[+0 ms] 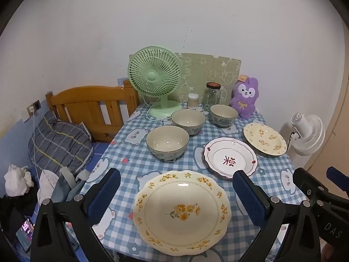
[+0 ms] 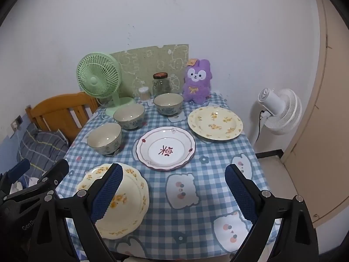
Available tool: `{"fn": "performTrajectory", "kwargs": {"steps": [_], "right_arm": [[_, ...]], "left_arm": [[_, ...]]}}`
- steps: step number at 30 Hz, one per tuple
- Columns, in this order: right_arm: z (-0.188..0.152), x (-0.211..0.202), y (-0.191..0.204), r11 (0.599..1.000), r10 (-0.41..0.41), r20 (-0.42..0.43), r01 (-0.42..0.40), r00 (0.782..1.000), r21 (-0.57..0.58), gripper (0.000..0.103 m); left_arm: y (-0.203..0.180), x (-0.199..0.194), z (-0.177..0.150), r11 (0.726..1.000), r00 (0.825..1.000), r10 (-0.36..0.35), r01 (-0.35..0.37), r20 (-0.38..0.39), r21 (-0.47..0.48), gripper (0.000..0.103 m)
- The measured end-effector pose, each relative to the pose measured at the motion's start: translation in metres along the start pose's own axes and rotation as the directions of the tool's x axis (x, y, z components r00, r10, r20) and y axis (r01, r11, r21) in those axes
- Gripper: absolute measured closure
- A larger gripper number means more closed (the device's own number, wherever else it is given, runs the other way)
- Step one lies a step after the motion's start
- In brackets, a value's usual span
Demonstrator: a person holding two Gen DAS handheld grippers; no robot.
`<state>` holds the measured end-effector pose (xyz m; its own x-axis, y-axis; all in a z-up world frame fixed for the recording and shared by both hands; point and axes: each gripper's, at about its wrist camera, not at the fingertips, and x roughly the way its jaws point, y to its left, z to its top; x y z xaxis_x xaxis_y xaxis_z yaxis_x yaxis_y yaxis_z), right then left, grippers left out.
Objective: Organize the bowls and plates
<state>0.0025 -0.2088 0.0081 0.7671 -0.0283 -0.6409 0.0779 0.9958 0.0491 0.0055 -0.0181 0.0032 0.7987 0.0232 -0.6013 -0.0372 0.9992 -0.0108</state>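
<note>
Three plates lie on the blue checked table (image 1: pixel 130 161): a large cream plate with yellow flowers (image 1: pixel 182 212) at the front, a white plate with a red mark (image 1: pixel 230 157) in the middle, and a cream plate (image 1: pixel 264 138) at the back right. Three grey-rimmed bowls (image 1: pixel 167 141) (image 1: pixel 188 121) (image 1: pixel 223 115) stand in a row behind them. My left gripper (image 1: pixel 176 196) is open above the large cream plate. My right gripper (image 2: pixel 174 191) is open over the table front; the large cream plate (image 2: pixel 130 198) lies behind its left finger. The white plate (image 2: pixel 165 148) is ahead of it.
A green desk fan (image 1: pixel 155 76), a glass jar (image 1: pixel 211 96), a small tub (image 1: pixel 193 100) and a purple plush rabbit (image 1: pixel 245 97) stand along the wall. A wooden bed frame (image 1: pixel 91 107) with bedding is on the left. A white floor fan (image 2: pixel 279 111) stands on the right.
</note>
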Motion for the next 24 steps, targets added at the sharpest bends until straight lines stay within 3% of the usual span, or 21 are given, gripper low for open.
{"fn": "performTrajectory", "kwargs": {"steps": [24], "right_arm": [[0.0017,0.0008,0.0023,1.000,-0.014,0.006,0.014,1.000,0.013,0.007]], "left_arm": [[-0.0002,0.0026,-0.0019,0.999,1.000,0.003,-0.004,0.010,0.036,0.000]]}}
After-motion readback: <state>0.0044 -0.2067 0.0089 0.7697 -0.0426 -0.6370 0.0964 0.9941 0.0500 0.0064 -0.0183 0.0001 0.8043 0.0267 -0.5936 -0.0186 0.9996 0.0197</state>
